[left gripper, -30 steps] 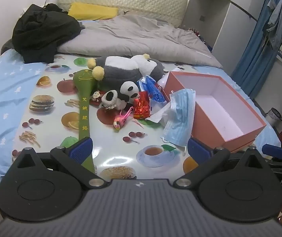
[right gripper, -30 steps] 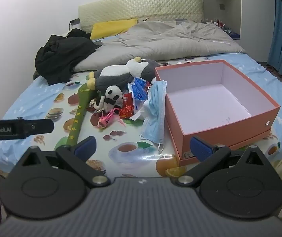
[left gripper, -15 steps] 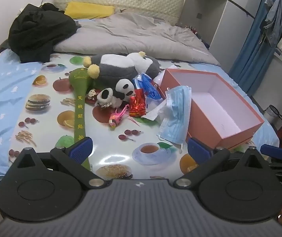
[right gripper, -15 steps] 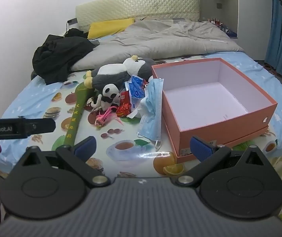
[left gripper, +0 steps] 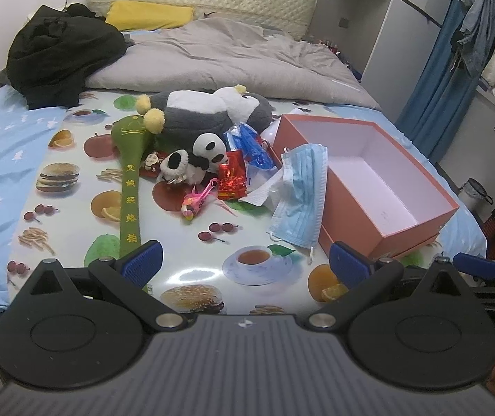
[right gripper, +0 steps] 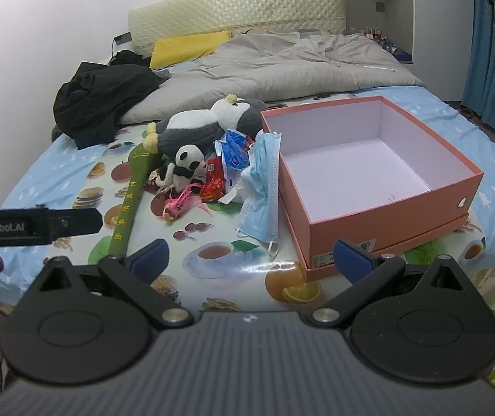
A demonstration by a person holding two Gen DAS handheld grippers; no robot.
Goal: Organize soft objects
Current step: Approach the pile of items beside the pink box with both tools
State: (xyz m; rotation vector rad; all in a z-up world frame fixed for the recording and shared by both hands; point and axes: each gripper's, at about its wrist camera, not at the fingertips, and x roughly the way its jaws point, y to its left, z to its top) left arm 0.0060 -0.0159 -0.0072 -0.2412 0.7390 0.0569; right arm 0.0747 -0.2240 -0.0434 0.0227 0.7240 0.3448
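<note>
Both views backed off — green plush mallet [left gripper: 130, 187] lengthwise, head far.

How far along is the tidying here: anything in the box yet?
Nothing is done: the orange box is empty. Neither the left gripper nor the right gripper holds anything; both are open. The big plush, small panda and face mask lie beside the box.

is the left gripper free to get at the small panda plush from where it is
Probably yes: the left gripper is open with bare printed mat ahead, and the small panda plush lies on top of the pile, uncovered.
</note>
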